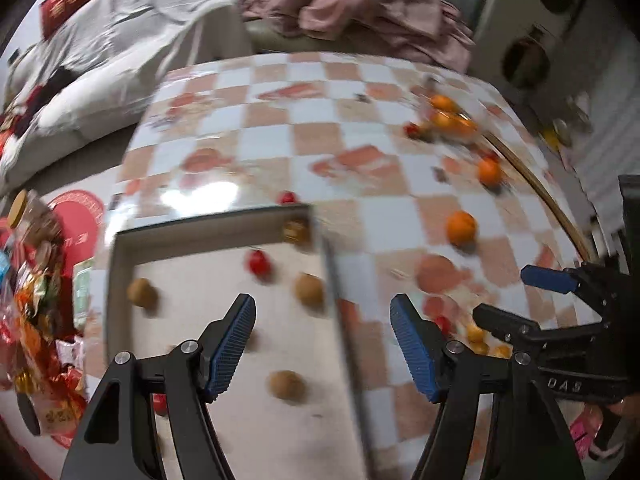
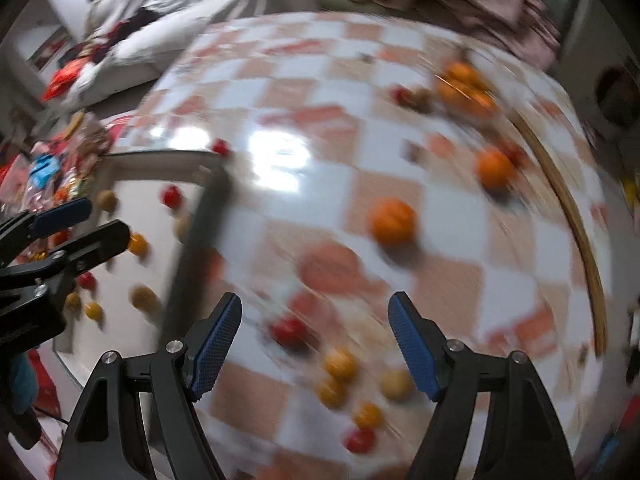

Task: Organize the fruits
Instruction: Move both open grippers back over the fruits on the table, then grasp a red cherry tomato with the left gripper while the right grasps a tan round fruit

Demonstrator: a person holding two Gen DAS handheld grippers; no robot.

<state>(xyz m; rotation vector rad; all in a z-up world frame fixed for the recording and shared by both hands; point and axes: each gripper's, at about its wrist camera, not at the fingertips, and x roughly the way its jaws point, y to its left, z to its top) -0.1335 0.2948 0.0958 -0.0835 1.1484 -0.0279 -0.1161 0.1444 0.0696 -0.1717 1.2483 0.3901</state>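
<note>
Hovering over checkered worktop (image 2: 452, 216), both tools angled steeply down, frames blurred. Left tool (image 1: 323, 343) released, nothing btwn pads, straddling right rim of white tray (image 1: 336, 300); brown round fruits (image 1: 309, 289) and a red one (image 1: 260, 262) in tray ahead of it, beyond the tips. Right tool (image 2: 316, 343) released, empty, just right of the tray; small yellow fruits (image 2: 340, 364) and red ones (image 2: 289, 330) btwn/under its pads, oranges (image 2: 393, 222) ahead, more far ahead-right. Fruits round, no long axis to call.
</note>
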